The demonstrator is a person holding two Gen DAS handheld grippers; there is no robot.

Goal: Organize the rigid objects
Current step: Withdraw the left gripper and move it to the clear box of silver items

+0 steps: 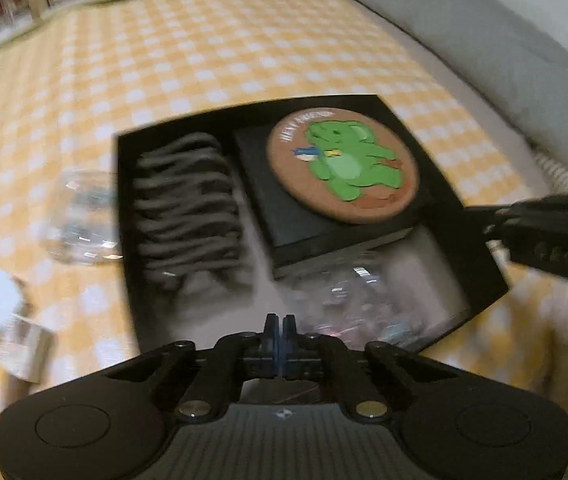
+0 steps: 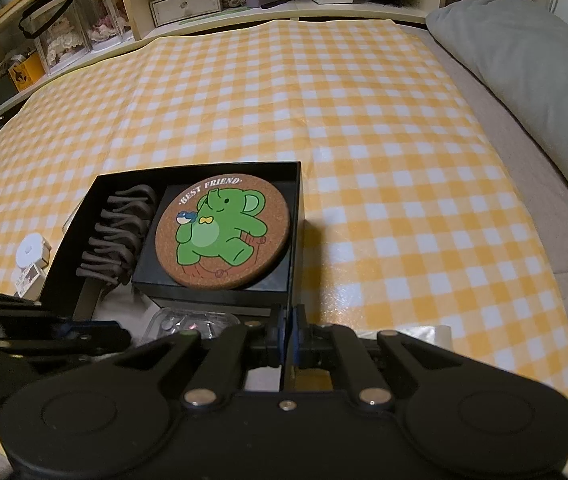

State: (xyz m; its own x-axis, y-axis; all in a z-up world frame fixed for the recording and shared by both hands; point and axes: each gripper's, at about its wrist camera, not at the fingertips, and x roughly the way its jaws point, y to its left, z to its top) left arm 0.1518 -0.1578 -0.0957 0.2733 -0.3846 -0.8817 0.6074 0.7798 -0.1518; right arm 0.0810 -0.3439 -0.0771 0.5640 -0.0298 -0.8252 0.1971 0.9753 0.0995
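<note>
A black box [image 2: 296, 216] sits on the yellow checked cloth [image 2: 364, 120] covering the bed. Inside, a cork coaster [image 2: 221, 232] (green elephant, "BEST FRIEND") lies on a smaller black box [image 2: 151, 268], beside dark hooks [image 2: 117, 236]. Both the left gripper [image 1: 279, 322] and the right gripper [image 2: 288, 322] have their jaws pressed together, holding nothing.

Both wrist views close, angled down — left from left, right from right — sharing the black box [image 1: 480, 264] [image 2: 298, 216]
</note>
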